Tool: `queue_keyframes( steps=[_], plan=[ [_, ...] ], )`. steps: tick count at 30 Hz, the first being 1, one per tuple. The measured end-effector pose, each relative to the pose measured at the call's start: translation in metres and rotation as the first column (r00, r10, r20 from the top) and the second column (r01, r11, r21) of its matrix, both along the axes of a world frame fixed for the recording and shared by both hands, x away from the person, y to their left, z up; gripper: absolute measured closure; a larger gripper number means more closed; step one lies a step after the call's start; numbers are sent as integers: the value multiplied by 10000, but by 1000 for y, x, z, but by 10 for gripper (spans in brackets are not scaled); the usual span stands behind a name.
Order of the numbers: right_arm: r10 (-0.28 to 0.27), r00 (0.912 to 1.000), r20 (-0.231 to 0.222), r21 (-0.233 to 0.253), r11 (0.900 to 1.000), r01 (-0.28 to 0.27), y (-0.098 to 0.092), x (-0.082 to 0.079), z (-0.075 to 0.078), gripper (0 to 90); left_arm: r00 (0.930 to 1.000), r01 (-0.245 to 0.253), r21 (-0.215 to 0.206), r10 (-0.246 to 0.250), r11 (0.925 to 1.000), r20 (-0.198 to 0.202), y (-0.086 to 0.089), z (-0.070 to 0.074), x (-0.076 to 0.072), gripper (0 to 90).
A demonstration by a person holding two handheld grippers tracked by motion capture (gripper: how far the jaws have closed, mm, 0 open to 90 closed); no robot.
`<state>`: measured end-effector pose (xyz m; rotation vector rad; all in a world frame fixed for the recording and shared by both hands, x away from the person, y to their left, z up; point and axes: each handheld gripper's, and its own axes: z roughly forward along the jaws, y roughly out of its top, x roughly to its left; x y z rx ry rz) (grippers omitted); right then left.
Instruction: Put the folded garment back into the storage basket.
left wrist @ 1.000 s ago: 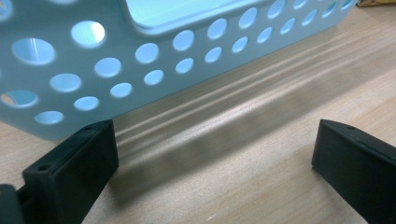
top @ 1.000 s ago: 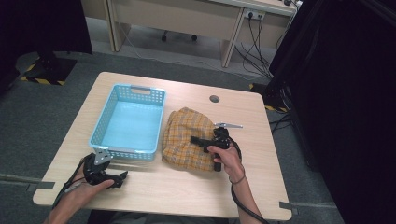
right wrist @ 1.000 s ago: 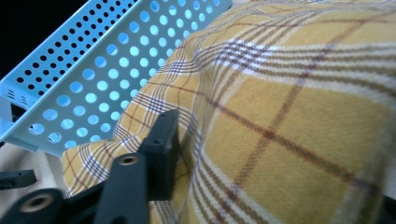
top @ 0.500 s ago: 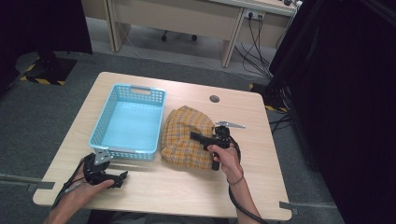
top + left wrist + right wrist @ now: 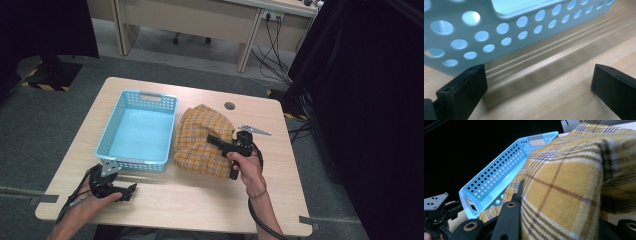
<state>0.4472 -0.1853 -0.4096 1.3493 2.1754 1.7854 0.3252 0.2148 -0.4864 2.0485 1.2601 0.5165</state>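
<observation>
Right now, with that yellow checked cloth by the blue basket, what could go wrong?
The right gripper is on a fold of the yellow checked cloth, with fabric between its jaws. It may lift just that fold, so the rest drags over the table or slips free.

The cloth lies against the blue basket; a trailing edge could catch its rim and shove it.

The left gripper, open, rests by the basket's near wall and could knock it if moved.

Light wooden table [image 5: 280,130], rounded corners. Small dark round grommet [image 5: 229,106] set in table top, near far edge. Pale desk [image 5: 200,15] on floor beyond table. Cables [image 5: 274,50] hanging beyond table's far right corner. Black curtain [image 5: 370,100] right of table. Hazard-striped base [image 5: 47,80] far left of table. Grey carpet [image 5: 50,130] around table.
</observation>
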Motion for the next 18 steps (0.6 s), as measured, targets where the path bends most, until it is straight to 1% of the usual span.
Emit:
queue_keyframes(
  steps=[3,7,8,10,14,16,18],
  plan=[
    [-157,9998,139,111,9998,156,-5,-1,5,712,10000,-1,-1,1,10000,-1,0,0,0,0],
    [-238,9995,215,196,9995,234,-10,-2,10,713,10000,-3,-4,3,10000,2,0,0,0,0],
    [-329,9991,268,290,9991,321,-12,-2,14,713,10000,-3,-4,3,10000,0,0,0,0,0],
    [-321,9990,322,330,9990,310,-14,-3,17,713,10000,0,0,0,10000,0,0,0,0,0],
    [-358,9989,307,415,9985,345,-14,-2,21,713,10000,-1,-1,1,10000,-3,0,0,0,0],
    [-268,9990,350,380,9990,255,-12,-2,25,713,10000,-1,-1,1,10000,-2,0,0,0,0],
    [-234,9992,327,472,9986,218,-9,-1,29,713,10000,0,0,0,10000,-3,0,0,0,0]
  ],
)
